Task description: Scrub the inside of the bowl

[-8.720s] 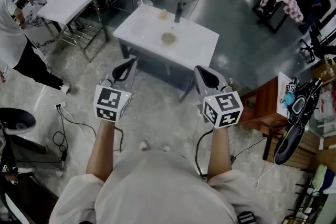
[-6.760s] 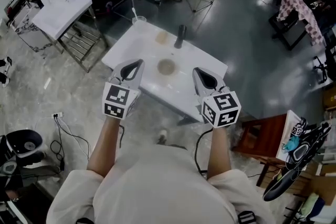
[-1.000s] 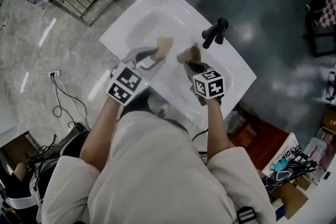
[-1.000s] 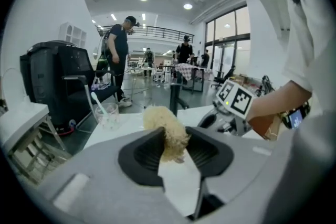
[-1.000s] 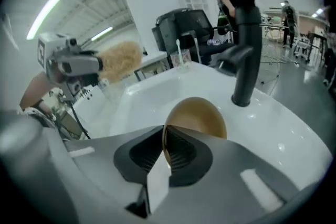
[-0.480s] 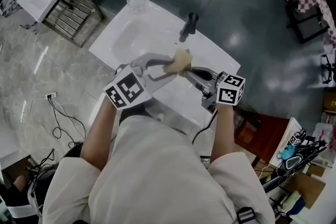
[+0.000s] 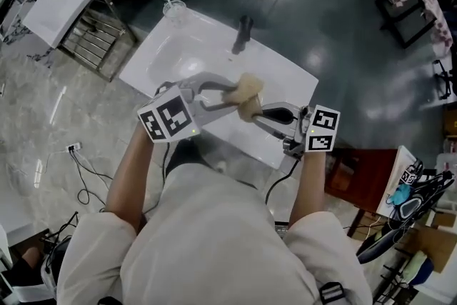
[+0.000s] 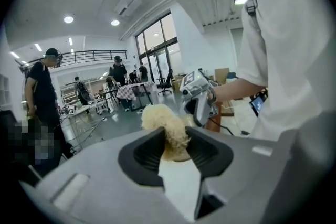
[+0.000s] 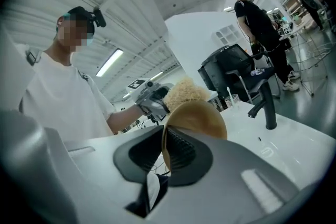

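The brown wooden bowl (image 7: 253, 111) is held on edge in the air above the near side of the white sink counter (image 7: 285, 75), level with the person's chest. The right gripper (image 7: 258, 113) has it by the rim: in the right gripper view the ribbed pads close on the thin wall of the bowl (image 9: 202, 118), and the jaws of the right gripper (image 9: 164, 147) have just eased apart a shade with the rim between them. The left gripper (image 7: 227, 93) comes in from the other side, its jaws partly apart and clamped on a pale straw-coloured fibre scrubber (image 7: 243, 88). In the left gripper view the scrubber (image 8: 163, 123) bulges out past the tips of that gripper (image 8: 176, 141) towards the bowl, and the two look to be touching. A black tap (image 7: 243, 32) stands at the counter's far edge, with a clear glass cup (image 7: 173, 8) at its far left corner.
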The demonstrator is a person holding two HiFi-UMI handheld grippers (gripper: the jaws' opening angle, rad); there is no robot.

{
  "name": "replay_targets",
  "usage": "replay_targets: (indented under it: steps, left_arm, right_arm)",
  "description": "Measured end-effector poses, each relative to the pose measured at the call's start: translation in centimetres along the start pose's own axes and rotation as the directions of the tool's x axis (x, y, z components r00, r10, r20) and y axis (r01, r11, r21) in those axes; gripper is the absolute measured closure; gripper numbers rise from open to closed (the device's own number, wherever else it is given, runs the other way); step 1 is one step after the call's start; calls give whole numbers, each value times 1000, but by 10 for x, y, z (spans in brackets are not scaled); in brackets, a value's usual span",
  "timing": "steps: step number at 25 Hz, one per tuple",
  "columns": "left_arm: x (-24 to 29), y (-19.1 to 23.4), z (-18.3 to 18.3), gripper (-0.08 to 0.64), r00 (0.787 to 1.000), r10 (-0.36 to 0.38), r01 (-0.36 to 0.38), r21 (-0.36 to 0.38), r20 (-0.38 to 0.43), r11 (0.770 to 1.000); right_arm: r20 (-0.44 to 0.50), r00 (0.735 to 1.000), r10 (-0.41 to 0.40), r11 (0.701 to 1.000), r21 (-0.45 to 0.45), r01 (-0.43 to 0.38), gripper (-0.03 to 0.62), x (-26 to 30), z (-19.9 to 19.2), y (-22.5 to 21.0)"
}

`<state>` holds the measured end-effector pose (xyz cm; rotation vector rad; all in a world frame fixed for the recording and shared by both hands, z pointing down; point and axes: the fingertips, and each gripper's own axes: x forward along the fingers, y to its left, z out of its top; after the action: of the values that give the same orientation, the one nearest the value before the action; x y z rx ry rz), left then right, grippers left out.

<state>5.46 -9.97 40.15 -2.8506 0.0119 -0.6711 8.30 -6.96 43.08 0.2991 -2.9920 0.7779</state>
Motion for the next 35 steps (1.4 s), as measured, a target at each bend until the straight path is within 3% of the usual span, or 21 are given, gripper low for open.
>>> replay_targets:
  steps: [9,13,18,22,28,35]
  left_arm:
    - [-4,-19,-20,436,993,-91,99,-103,74,990]
    - [-10,-23,-34,437,995,-63,73,-152,73,986]
    - [-16,-23,-44,439,996,-17,35,-219,88,975]
    - [-27,-19,-52,440,995,23,2,-256,92,967]
    - [-30,-29,-59,442,998,36,-18,-273,61,962]
    - [-35,-45,-49,443,995,9,18,-254,102,967]
  right_arm:
    - [-8,987,158,984,-85,-158,565,-16,-15,54]
    - [87,968,236,968,-111,-226,565,-17,1,72]
    - [147,961,233,970,-109,-218,560,-6,13,70]
    - [242,937,250,968,-100,-232,566,3,26,68]
    - [357,921,159,986,-98,-132,574,14,58,47]
    - [348,937,-38,996,-59,62,574,20,63,5]
